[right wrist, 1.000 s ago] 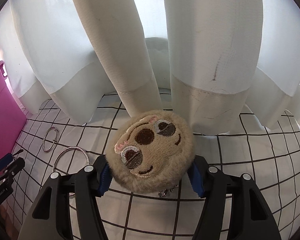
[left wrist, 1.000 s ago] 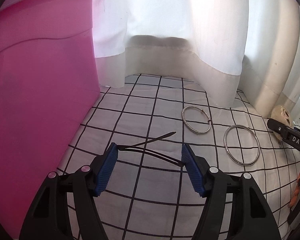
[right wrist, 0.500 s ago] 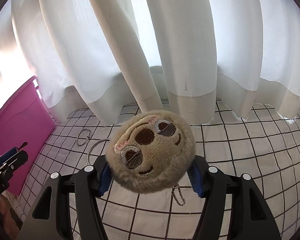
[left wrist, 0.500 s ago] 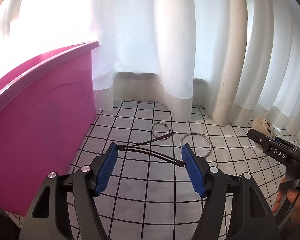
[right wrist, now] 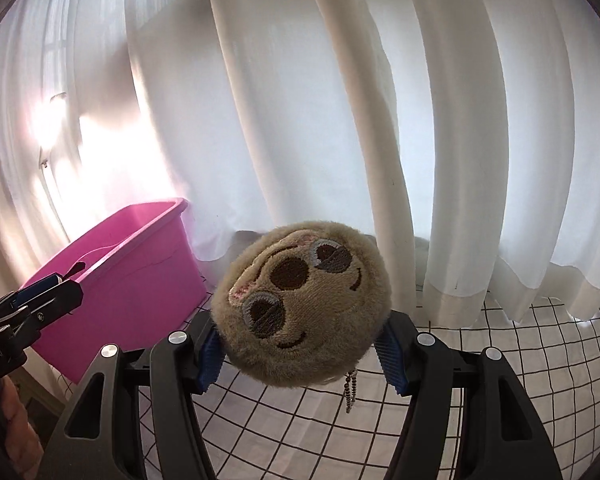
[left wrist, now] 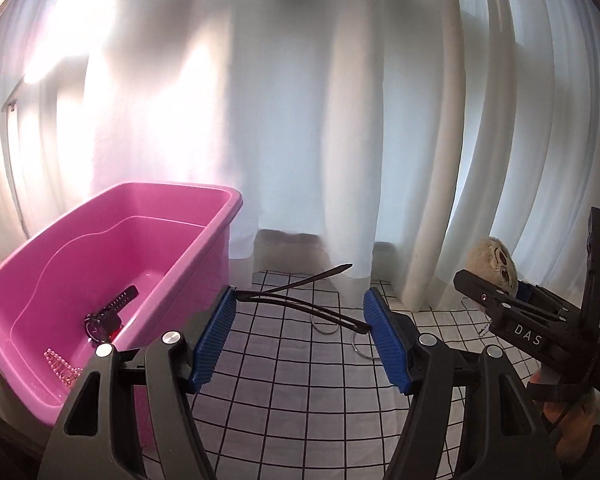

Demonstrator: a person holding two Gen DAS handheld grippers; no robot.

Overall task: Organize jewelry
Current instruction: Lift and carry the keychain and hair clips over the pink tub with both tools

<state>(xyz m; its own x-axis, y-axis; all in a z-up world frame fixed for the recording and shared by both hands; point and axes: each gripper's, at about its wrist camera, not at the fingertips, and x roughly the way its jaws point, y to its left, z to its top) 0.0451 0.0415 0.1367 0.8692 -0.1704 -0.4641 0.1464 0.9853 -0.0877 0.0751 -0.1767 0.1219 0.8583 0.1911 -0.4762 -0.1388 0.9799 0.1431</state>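
**Grippers aloft, each with a load, beside the pink tub**

Pink tub (left wrist: 148, 236) stands at the far left on the grid-patterned cloth (left wrist: 284, 392), in front of white curtains (left wrist: 300, 120). Inside it lie a dark wristwatch (left wrist: 107, 317) and, nearer the camera, a string of pale beads (left wrist: 60, 364).

Just right of the tub, the left gripper (left wrist: 299, 322) is clamped on a thin dark piece with two slim arms (left wrist: 300, 307); its ends are caught between the blue pads (left wrist: 216, 336), and one arm sticks out forward and upward. What the piece is exactly cannot be told. Below and beyond it, two metal rings (left wrist: 324, 326) lie on the cloth near the curtain hem.

Farther right, the right gripper (right wrist: 298, 346) is closed on a round plush sloth-face charm (right wrist: 302, 308), pressed between its blue pads, face toward the camera. A short ball chain (right wrist: 350, 392) dangles from the charm's lower edge. A hand (left wrist: 568, 428) shows under this gripper in the left view.
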